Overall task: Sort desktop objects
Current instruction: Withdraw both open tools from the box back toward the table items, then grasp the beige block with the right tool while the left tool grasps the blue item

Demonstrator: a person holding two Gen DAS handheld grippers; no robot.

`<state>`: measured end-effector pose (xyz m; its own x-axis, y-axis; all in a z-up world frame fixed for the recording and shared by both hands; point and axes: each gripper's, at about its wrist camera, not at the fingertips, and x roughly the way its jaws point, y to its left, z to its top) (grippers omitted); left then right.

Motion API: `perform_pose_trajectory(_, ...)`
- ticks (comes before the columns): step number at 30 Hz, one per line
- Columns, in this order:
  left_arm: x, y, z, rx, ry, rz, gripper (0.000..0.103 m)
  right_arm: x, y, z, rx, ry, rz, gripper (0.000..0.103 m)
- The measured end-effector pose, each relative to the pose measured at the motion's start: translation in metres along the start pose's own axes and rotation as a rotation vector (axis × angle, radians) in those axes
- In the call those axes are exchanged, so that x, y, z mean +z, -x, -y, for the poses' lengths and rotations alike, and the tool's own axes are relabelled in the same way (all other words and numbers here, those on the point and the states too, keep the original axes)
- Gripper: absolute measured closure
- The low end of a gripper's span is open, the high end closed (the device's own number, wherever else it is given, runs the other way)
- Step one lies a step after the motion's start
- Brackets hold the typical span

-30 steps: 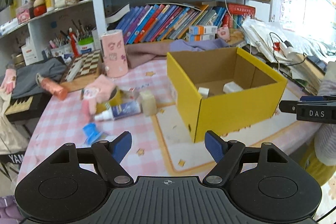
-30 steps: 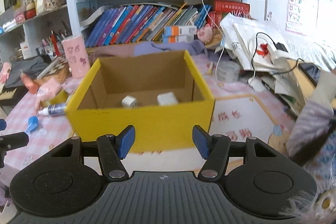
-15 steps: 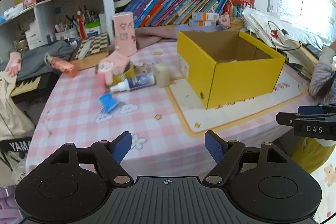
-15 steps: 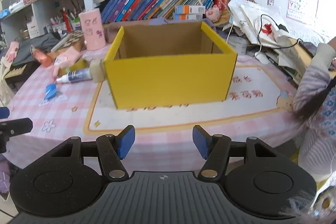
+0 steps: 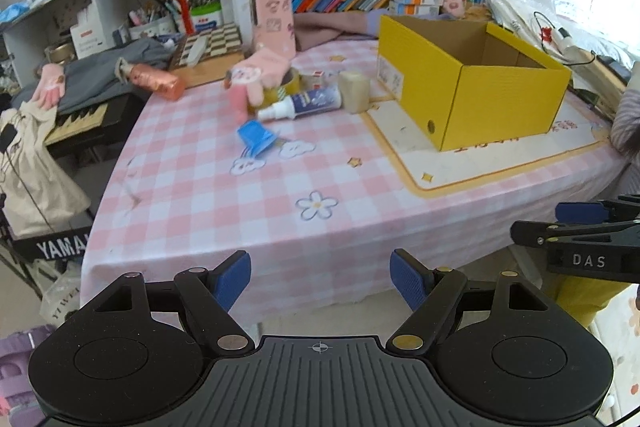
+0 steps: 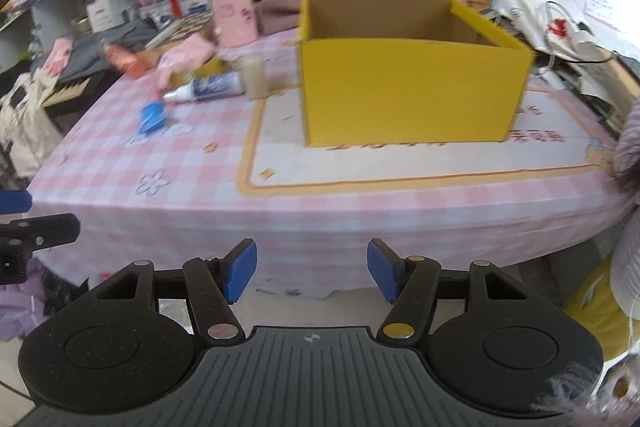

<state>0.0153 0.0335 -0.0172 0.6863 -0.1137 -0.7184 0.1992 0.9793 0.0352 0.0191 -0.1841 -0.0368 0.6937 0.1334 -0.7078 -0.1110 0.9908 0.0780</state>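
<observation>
Left wrist view: left gripper (image 5: 320,279) held off the near edge of the bench (image 5: 224,211), fingers (image 5: 234,277) spread apart, nothing between them. Yellow box (image 5: 492,95) standing open-topped on the cream mat (image 5: 480,163) at right, inside not visible from this angle. Loose items clustered left of the box: beige block (image 5: 354,91) just beside its near-left corner, white-and-blue spray bottle (image 5: 300,103) lying on its side and touching the block, blue packet (image 5: 256,139) nearer, apart from the bottle. Pink glove (image 5: 256,75) draped over a tape roll (image 5: 290,81) behind the bottle. Pink cylinder (image 5: 273,17) upright at the far side, chessboard (image 5: 208,47) to its left. Right gripper's tip visible at the right edge.

Right wrist view, blurred: right gripper (image 6: 312,277) also off the near bench edge, fingers (image 6: 384,277) released and bare. Box (image 6: 408,91) straight ahead, well apart; bottle (image 6: 208,89) and block (image 6: 256,77) to its left.
</observation>
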Motion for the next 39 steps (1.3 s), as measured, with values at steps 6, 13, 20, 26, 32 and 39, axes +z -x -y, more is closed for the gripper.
perform_pose_trajectory(6, -0.005, 0.001, -0.015, 0.019, 0.031, -0.001, 0.024, 0.002, -0.008, -0.028, 0.049, 0.081, -0.011, 0.044)
perform_pose_trajectory(13, -0.005, 0.004, -0.039, 0.06, 0.081, 0.014, 0.024, 0.012, -0.014, -0.059, 0.102, 0.154, 0.01, 0.041)
perform_pose_trajectory(20, -0.005, 0.003, -0.055, 0.088, 0.112, 0.008, 0.024, 0.021, -0.015, -0.08, 0.126, 0.219, 0.033, 0.041)
perform_pose_trajectory(26, 0.003, -0.007, -0.061, 0.085, 0.148, 0.012, 0.024, 0.029, -0.024, -0.088, 0.135, 0.25, 0.032, 0.041)
perform_pose_trajectory(32, 0.021, -0.025, -0.065, 0.099, 0.167, 0.028, 0.024, 0.045, -0.039, -0.091, 0.139, 0.267, 0.044, 0.041)
perform_pose_trajectory(39, 0.042, -0.052, -0.072, 0.104, 0.171, 0.023, 0.024, 0.074, -0.068, -0.094, 0.141, 0.29, 0.06, 0.041)
